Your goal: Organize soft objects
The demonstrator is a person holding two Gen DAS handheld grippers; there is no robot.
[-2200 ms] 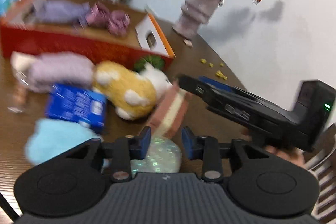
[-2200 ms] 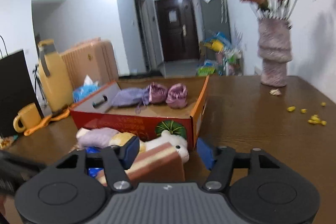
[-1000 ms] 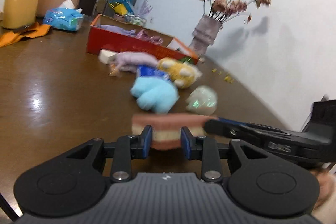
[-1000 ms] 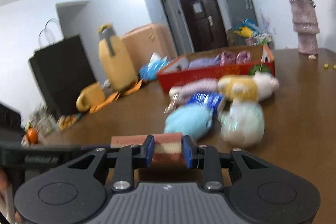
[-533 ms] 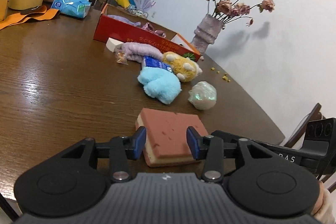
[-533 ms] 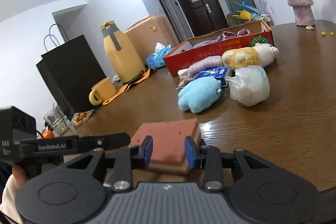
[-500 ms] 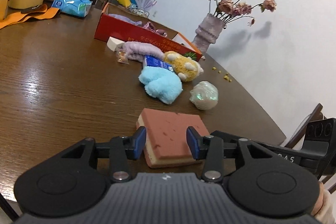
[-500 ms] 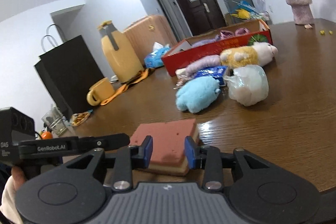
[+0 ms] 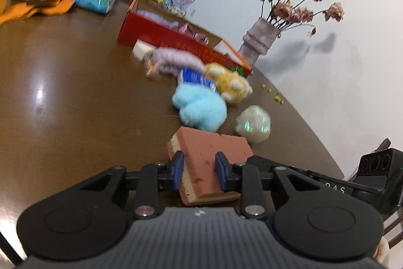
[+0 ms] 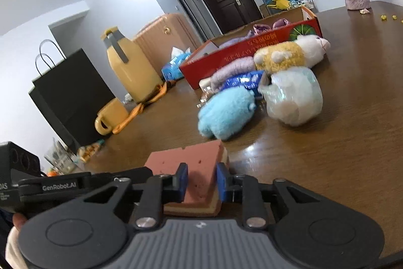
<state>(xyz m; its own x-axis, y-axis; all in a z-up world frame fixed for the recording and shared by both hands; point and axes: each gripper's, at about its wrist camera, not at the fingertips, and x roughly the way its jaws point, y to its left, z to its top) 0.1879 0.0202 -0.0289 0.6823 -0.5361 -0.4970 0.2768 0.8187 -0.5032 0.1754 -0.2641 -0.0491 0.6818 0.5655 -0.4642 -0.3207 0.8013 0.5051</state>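
We saw both grippers on one sponge at the table's near edge | left gripper jaws narrow, pinching it, tilted | right gripper jaws narrow, clamped on its other side | blue plush just beyond the sponge, wrapped ball beside it | red box farther back

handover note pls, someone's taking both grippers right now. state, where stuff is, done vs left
Left gripper: shut on the sponge, which looks tilted.
Right gripper: shut on that sponge from the other side.
Red box: far end of the table, purple soft items already inside.
Loose in front of the box: blue plush, yellow-and-white plush, purple plush, blue packet, plastic-wrapped bundle.
Left: box the sponge, then the loose items.
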